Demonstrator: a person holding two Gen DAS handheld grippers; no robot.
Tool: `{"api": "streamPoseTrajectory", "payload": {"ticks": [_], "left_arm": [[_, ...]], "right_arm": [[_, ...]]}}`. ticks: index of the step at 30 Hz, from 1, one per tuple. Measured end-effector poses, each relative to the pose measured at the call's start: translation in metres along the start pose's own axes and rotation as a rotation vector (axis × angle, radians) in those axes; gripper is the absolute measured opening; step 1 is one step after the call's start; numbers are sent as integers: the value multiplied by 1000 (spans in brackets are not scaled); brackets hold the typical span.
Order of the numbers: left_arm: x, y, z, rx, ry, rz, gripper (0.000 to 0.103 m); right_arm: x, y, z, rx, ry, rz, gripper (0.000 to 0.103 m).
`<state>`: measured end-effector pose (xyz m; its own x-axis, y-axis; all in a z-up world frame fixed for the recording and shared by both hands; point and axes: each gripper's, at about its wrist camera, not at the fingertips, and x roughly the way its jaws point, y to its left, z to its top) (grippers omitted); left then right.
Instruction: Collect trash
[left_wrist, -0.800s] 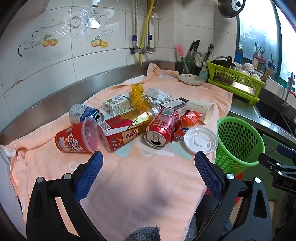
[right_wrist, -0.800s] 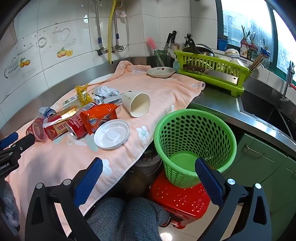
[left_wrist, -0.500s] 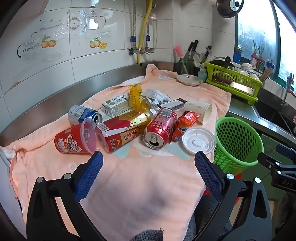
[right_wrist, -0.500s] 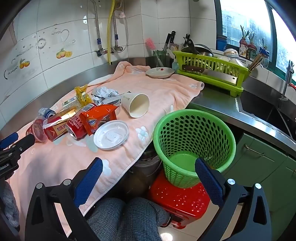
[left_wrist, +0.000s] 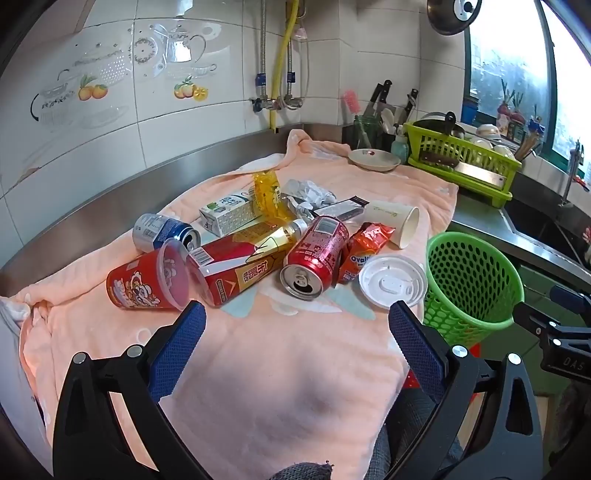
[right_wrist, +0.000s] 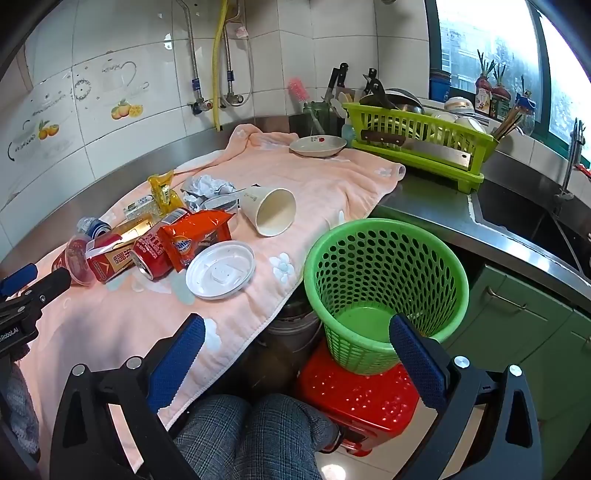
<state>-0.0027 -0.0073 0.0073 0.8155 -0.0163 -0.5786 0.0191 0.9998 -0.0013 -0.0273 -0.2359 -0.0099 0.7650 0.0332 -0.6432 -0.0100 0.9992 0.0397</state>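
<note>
Jaws: both pairs spread wide, nothing held. left gripper (left_wrist: 295, 328) hangs over bare pink towel (left_wrist: 280, 376) on the counter; right gripper (right_wrist: 297, 341) hangs off the counter edge, over the green basket (right_wrist: 384, 258).
Trash location: heap lies ahead of the left jaws, further in on the towel; basket sits off the counter's right edge on a red stool (right_wrist: 354, 395).
Nearest to left jaws: red cup (left_wrist: 146, 284) on its side, just beyond the left finger; red carton (left_wrist: 236, 267) leaning on it.
Key relation: red can (left_wrist: 317, 253) almost dead ahead of the left jaws, open mouth toward them, long axis running away, so jaws would close across its width.
Nearest to right jaws: white lid (right_wrist: 221, 269) flat near the towel edge, paper cup (right_wrist: 269, 216) on its side behind it.
Nearer hand, judged: left for cup, carton, can; right for lid and paper cup.
Writing: "Oval…" partly readable on the orange packet (left_wrist: 364, 245); carton has Chinese characters; other labels too small.
Rest of heap: blue can (left_wrist: 162, 230), milk box (left_wrist: 231, 214), yellow wrapper (left_wrist: 267, 192), crumpled paper (left_wrist: 308, 194).
</note>
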Motion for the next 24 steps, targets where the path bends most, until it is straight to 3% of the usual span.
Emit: {"api": "streamPoseTrajectory", "payload": {"ticks": [24], "left_arm": [[2, -5, 4, 13, -8, -5, 98]], "right_arm": [[1, 6, 3, -4, -5, 8, 97]]}}
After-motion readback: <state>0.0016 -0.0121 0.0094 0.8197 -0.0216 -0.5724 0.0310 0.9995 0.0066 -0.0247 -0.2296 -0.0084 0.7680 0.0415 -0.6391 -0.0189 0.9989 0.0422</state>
